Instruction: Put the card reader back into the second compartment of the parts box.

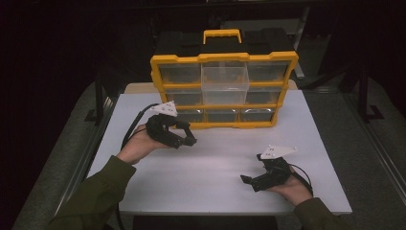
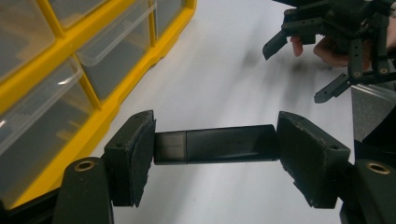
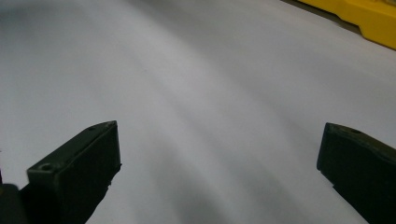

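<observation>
A yellow and black organiser case (image 1: 224,88) with clear drawers stands upright at the back of the white table (image 1: 215,167); one clear drawer (image 1: 225,85) sticks out of its middle column. My left gripper (image 1: 191,140) hovers in front of the case's lower left and is shut on a dark cylinder (image 2: 215,145), held end to end between its pads (image 2: 135,156). My right gripper (image 1: 246,179) is low over the table's front right, open and with nothing between its fingers (image 3: 84,163). The left gripper view shows that right gripper (image 2: 299,65) farther off, with a hand behind it.
The case's yellow lower edge (image 2: 112,102) runs close along the left side of my left gripper, and its corner (image 3: 364,18) shows far off in the right gripper view. Bare white table lies between the two grippers. Dark floor and frame rails surround the table.
</observation>
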